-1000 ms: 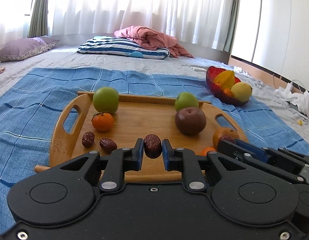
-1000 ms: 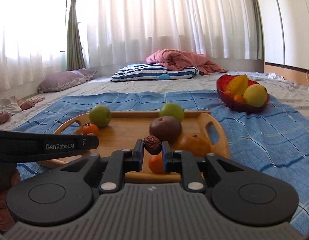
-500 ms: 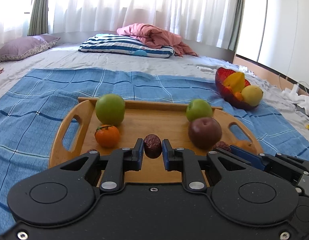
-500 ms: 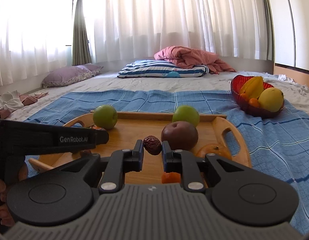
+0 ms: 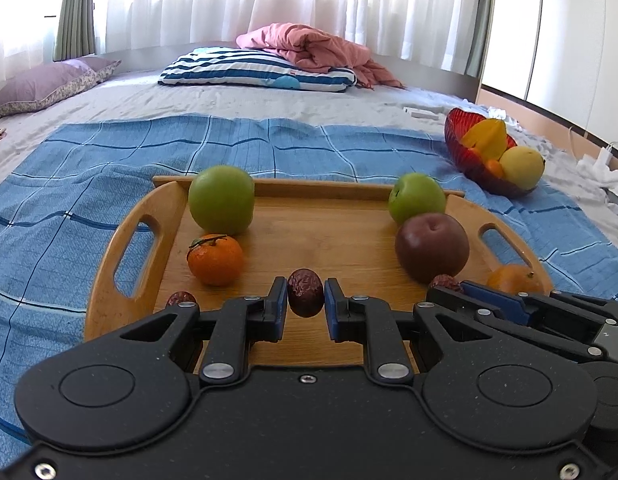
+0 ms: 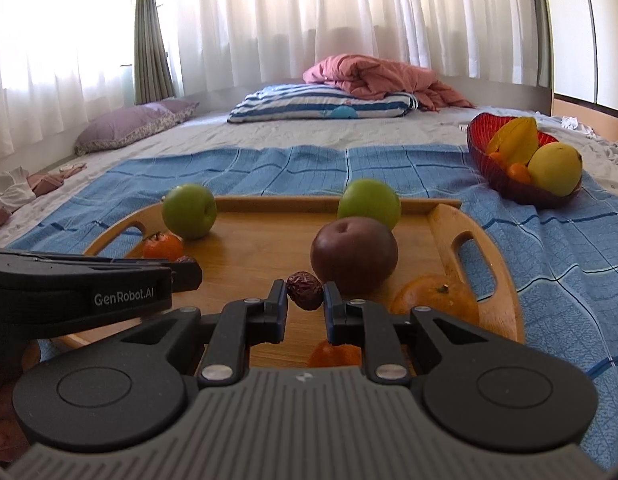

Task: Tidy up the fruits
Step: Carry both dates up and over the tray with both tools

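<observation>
A wooden tray (image 5: 333, 232) (image 6: 265, 240) lies on a blue cloth. On it sit two green apples (image 5: 221, 199) (image 5: 416, 197), a dark red apple (image 5: 432, 246) (image 6: 354, 255), tangerines (image 5: 215, 259) (image 6: 437, 300) and a loose red date (image 5: 181, 299). My left gripper (image 5: 306, 302) is shut on a red date (image 5: 306, 297) above the tray's near part. My right gripper (image 6: 305, 294) is shut on another red date (image 6: 304, 290), just in front of the dark apple. The right gripper shows at the left wrist view's right edge (image 5: 441, 292), the date in it (image 5: 445, 281).
A red glass bowl (image 5: 461, 148) (image 6: 481, 140) with a starfruit, a yellow fruit and small oranges stands on the cloth at the far right. A striped pillow (image 5: 257, 70), a pink blanket (image 6: 373, 76) and a purple pillow (image 5: 49, 84) lie further back on the bed.
Both grippers, each still holding its date, have moved forward over the tray toward the apples; the fruits look larger and nearer, and two loose dates have slipped under the left gripper's body.
</observation>
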`<state>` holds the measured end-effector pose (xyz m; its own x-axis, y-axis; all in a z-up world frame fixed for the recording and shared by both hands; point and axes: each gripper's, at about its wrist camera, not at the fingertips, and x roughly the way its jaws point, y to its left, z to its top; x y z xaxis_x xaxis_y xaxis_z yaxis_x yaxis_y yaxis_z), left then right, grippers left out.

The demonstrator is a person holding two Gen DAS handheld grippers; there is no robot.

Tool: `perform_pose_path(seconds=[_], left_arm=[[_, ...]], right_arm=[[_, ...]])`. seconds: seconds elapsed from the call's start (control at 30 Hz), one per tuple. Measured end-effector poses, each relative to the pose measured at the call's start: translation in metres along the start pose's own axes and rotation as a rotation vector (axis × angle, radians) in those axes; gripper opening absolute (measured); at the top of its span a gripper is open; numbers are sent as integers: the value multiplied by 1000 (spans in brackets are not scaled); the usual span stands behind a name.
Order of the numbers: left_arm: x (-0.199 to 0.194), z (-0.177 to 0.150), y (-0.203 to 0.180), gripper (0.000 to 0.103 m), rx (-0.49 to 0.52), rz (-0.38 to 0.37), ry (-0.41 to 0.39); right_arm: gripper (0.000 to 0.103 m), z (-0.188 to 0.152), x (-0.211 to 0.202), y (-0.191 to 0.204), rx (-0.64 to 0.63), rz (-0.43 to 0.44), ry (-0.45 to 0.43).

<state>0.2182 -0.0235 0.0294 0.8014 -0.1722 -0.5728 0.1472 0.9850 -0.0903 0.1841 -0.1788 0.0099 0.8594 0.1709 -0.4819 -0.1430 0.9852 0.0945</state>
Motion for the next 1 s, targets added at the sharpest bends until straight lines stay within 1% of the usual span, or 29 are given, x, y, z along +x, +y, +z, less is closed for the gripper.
perform_pose_path(seconds=[0.27,0.47,1.0], left_arm=[[9,0,-2,19,10,11,22],[16,0,-1,19,-14,12,45],[25,-3,0,19,-29,24,65]], right_arm=[[23,0,9,0,-27,6,46],[24,4,15,1,-47,9,76],[24,5,21,3,-69,9,91]])
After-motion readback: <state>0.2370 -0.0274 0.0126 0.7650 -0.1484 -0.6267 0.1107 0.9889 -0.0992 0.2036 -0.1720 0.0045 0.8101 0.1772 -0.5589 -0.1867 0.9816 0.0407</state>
